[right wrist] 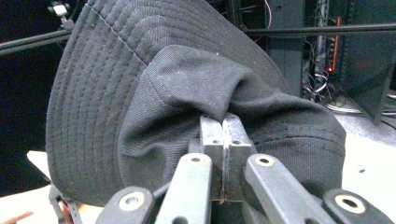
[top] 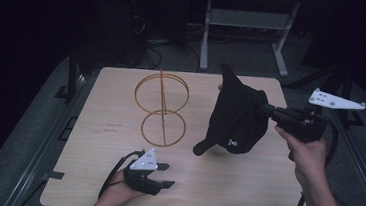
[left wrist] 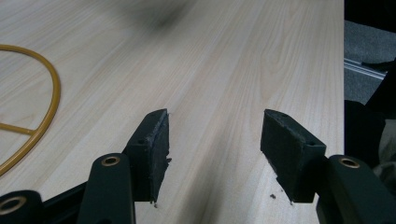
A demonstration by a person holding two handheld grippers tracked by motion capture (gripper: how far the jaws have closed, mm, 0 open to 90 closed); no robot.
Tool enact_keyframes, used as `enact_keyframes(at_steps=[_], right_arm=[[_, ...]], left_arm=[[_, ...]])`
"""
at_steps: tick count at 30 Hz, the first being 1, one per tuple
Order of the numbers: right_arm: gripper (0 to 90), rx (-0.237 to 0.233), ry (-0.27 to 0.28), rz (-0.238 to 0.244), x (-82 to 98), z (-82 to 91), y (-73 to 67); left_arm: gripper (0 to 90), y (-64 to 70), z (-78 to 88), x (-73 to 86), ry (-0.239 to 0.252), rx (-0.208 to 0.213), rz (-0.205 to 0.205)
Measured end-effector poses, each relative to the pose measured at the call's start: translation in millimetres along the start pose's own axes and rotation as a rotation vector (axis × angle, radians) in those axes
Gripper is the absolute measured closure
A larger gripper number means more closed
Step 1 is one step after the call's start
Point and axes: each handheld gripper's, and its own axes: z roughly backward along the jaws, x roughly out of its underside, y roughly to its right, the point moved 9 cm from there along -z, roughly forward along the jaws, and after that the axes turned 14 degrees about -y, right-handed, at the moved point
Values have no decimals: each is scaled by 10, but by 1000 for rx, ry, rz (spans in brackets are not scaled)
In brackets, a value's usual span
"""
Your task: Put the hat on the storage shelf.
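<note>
My left gripper (top: 160,175) rests released on the table (top: 224,187), near the gold wire stand (top: 160,108). My right gripper (right wrist: 223,135) pinches the black hat (top: 235,117), lifted clear. Next I judge: carry it over onto the stand.

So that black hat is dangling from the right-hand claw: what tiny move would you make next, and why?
Probably carry the black hat leftward toward the gold wire stand. The right gripper is pinched shut on its fabric and holds it off the table, while the stand is bare and the left gripper waits open.
</note>
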Motion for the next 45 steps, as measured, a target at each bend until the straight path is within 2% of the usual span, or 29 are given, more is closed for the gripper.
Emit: enact_keyframes(at_steps=[4, 11, 18, 21, 32, 45], right_arm=[[898, -11, 4, 9, -147, -52, -49], [898, -28, 3, 33, -369, -179, -129], [898, -32, 7, 50, -590, -270, -198], [898, -34, 6, 60, -703, -311, -227], [898, -23, -30, 88, -1000, -523, -317], [897, -17, -92, 127, -1225, -879, -440]], left_arm=[[414, 20, -16, 10, 0, 18, 14], [413, 0, -30, 25, -6, 16, 10], [413, -15, -38, 33, 2, 21, 29], [413, -34, -38, 44, -7, 16, 17], [413, -38, -26, 42, 1, 11, 19], [414, -60, -21, 39, 4, 11, 20]])
